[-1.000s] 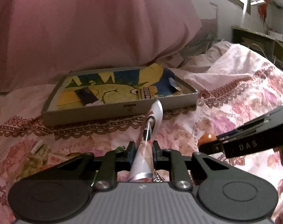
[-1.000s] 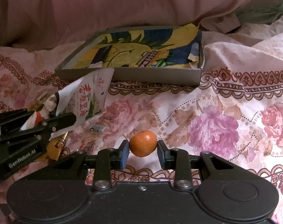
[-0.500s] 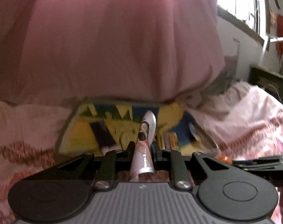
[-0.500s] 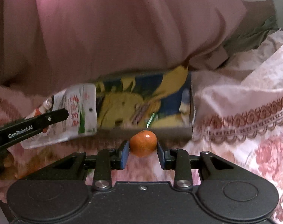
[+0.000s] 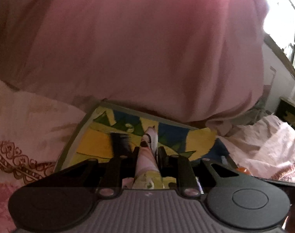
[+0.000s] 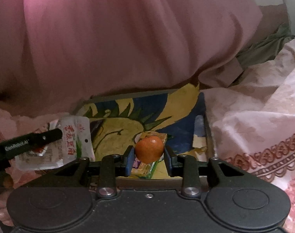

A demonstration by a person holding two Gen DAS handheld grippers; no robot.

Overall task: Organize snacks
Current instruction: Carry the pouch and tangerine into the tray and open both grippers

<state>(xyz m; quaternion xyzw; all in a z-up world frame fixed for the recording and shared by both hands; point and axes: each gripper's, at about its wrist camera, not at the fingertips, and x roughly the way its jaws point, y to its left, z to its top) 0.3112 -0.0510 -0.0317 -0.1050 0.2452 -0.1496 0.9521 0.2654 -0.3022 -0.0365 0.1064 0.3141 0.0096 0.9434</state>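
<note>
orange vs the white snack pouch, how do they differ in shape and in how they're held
The orange is round and plain-skinned; the white snack pouch is flat, with red print. The right tool holds the orange by its two sides; the left tool is pinched shut on the thin pouch. The orange hangs over a yellow packet in the tray; the pouch over the tray's left side. Both are held above the tray.

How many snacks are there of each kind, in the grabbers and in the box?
Oranges: 1, the orange in the right gripper.
Pouches: 1, the white pouch in the left gripper.
Packets in the box: 2, yellow packet, dark packet.
Total: 4
</note>
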